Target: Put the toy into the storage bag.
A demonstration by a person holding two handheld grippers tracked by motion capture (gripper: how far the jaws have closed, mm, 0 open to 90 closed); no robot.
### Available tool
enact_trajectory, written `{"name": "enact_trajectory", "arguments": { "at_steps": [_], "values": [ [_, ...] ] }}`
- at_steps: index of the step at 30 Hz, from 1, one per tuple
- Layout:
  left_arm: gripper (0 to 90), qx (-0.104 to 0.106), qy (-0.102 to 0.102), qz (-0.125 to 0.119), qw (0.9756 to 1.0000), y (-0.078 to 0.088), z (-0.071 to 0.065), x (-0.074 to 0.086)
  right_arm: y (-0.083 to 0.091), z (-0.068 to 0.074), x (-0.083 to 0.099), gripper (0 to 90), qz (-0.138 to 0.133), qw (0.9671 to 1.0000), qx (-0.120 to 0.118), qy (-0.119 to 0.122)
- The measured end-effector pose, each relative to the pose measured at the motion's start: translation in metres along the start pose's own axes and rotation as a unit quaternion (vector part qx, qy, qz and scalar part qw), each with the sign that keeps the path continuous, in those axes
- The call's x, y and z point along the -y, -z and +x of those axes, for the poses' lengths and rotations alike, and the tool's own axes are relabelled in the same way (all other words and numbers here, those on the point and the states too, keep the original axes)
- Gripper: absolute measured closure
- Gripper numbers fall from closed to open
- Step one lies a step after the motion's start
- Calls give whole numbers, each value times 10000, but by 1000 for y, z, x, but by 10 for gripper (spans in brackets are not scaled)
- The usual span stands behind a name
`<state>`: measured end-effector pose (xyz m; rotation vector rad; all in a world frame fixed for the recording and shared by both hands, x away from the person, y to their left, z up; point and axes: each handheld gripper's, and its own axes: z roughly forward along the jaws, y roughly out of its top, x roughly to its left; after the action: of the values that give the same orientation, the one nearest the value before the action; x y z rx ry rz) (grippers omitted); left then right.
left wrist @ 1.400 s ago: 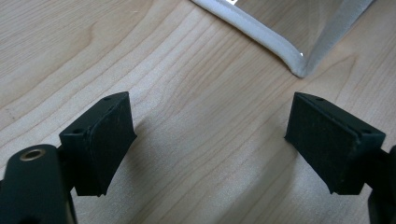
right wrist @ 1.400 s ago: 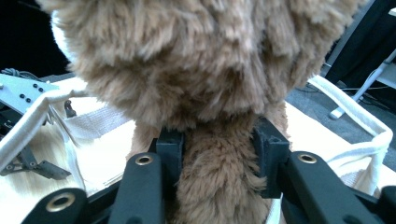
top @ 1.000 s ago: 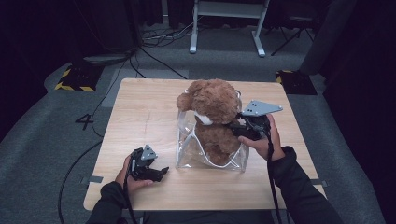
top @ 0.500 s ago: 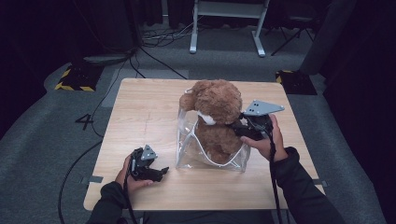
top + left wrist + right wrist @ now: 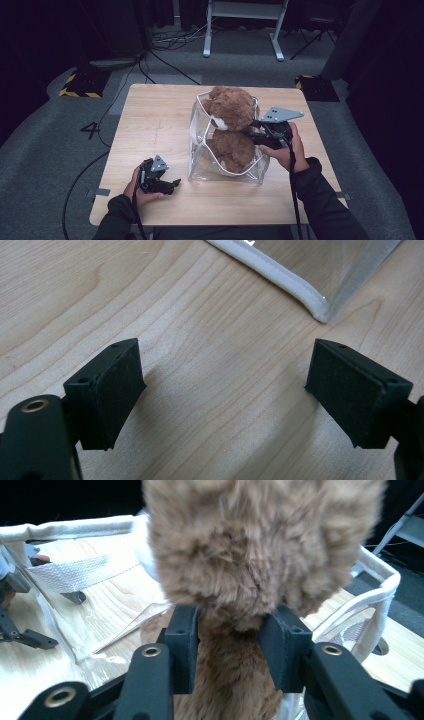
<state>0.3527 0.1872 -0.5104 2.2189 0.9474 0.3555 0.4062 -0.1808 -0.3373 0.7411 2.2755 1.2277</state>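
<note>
A brown teddy bear sits upright in a clear plastic bag with white trim, in the middle of the wooden table. My right gripper reaches in from the bag's right side. In the right gripper view my right gripper has its pads pressed on the neck of the bear; its jaws have just been closing on it. My left gripper rests low on the table, left of the bag. In its own view my left gripper is open over bare wood, with the bag's white-trimmed corner beyond it.
The table's front edge runs just behind both hands. On the grey floor beyond lie black cables, two yellow-and-black striped blocks and a white metal stand. The bag's rim curves round the bear on both sides.
The bear's head has turned from facing left and now sits lower, between the bag's white rims. Both hands kept their places.
</note>
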Motion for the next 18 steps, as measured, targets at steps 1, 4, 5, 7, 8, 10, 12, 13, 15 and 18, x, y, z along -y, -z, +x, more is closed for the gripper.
{"name": "enact_trajectory", "arguments": {
  "at_steps": [1, 4, 5, 7, 8, 10, 12, 13, 15, 18],
  "values": [
    [152, -1, 4, -4, 10000, 0, 0, 0, 0, 0, 0, 633, -9, 10000, -22, -5],
    [152, 0, 2, 0, 10000, 0, 0, 0, -1, 0, 0, 633, -26, 10000, -37, 15],
    [152, -1, 4, -2, 10000, 0, 0, 0, -1, 1, 0, 633, -9, 10000, -32, 18],
    [152, 0, 1, 0, 10000, 0, 0, 0, -4, 1, 1, 632, 64, 10000, -30, 38],
    [152, 0, 2, -1, 10000, 0, 0, 0, -5, 2, 2, 632, 107, 9999, -46, 60],
    [152, -1, 3, -4, 10000, 0, 0, 0, -8, 2, 4, 633, 133, 9999, -61, 88],
    [152, 0, 0, 1, 10000, 0, 0, 0, -8, 3, 4, 633, 120, 9999, -50, 73],
    [152, -1, 1, -3, 10000, 0, 0, 0, -8, 3, 4, 633, 120, 9999, -53, 78],
    [152, -1, 1, 0, 10000, 0, 0, 0, -8, 3, 4, 633, 124, 9999, -49, 88],
    [152, -1, 2, -2, 10000, 0, 0, 0, -7, 3, 4, 633, 102, 9999, -52, 87]
  ]
}}
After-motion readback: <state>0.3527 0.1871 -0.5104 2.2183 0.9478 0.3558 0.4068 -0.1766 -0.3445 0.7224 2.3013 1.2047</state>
